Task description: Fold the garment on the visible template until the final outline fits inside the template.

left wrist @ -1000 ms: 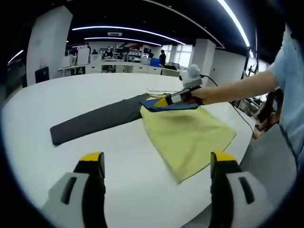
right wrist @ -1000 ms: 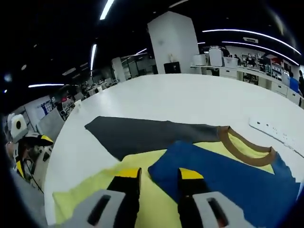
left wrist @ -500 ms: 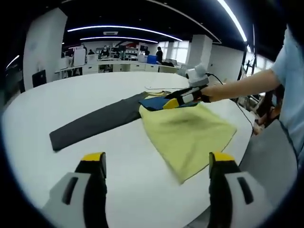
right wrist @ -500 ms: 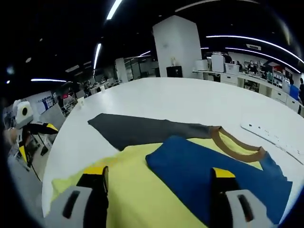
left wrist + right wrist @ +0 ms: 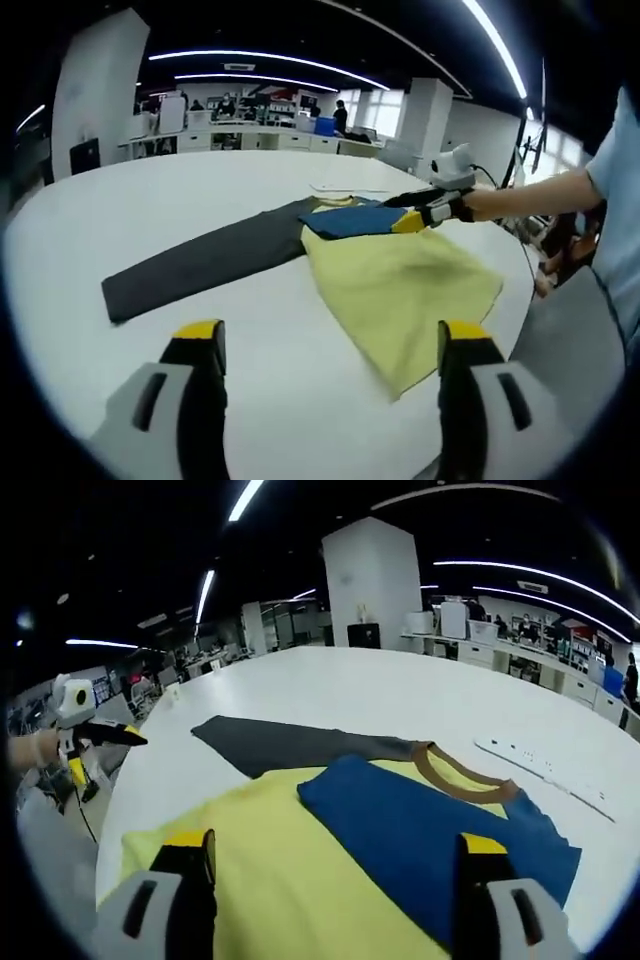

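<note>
Shirt point(image 5: 330, 880), yellow with a blue sleeve point(image 5: 430, 830) folded across it, is lying mid-frame while I am hovering my left tongs point(image 5: 325, 345) and right tongs point(image 5: 330, 850) wide and empty, risking the grey sleeve point(image 5: 200, 260) trailing off unfolded.

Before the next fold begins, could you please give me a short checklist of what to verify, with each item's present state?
1. Left claw open and holding nothing: ok.
2. Right claw open and clear of the cloth: ok.
3. Blue sleeve folded in over the yellow body: ok.
4. Grey sleeve folded in: not ok, it lies stretched out on the white table.
5. Whole garment in view: ok in the left gripper view.
6. Outline fits the template: cannot tell, no template outline can be made out.
</note>
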`<action>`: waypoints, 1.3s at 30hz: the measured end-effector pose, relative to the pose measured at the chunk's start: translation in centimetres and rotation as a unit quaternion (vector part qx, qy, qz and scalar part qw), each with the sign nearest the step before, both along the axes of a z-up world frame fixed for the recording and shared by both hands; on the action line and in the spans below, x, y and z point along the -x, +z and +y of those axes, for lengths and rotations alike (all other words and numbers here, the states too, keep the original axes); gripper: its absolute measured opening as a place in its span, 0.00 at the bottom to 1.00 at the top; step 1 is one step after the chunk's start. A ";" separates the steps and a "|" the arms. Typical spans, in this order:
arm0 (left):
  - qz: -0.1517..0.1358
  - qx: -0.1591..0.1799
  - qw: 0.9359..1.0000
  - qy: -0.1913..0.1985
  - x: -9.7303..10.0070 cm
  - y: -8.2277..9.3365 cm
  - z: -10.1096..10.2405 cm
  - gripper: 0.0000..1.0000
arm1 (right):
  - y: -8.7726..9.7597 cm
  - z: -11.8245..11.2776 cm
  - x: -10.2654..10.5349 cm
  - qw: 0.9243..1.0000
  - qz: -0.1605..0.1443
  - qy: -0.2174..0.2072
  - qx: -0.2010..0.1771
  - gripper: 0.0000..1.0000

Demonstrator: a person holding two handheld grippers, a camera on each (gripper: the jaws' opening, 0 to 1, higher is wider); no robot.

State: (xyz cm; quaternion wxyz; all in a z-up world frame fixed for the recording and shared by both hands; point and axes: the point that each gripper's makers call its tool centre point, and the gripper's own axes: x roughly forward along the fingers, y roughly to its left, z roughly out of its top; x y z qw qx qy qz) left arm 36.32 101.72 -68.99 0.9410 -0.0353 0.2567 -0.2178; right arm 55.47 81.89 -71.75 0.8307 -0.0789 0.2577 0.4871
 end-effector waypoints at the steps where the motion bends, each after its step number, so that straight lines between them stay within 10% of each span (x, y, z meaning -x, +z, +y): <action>1: 0.000 -0.002 1.000 -0.002 -0.1 0.0 0.1 0.84 | 0.1 -0.4 0.1 1.000 0.000 -0.001 0.001 1.00; 24: 0.022 0.009 1.000 0.009 -2.7 -1.2 4.2 0.77 | 1.1 -10.4 5.0 0.999 0.000 -0.044 0.012 1.00; 39: 0.019 0.020 0.991 0.130 -4.9 -2.0 10.5 0.74 | 1.8 -14.2 8.4 0.996 0.025 -0.083 -0.018 1.00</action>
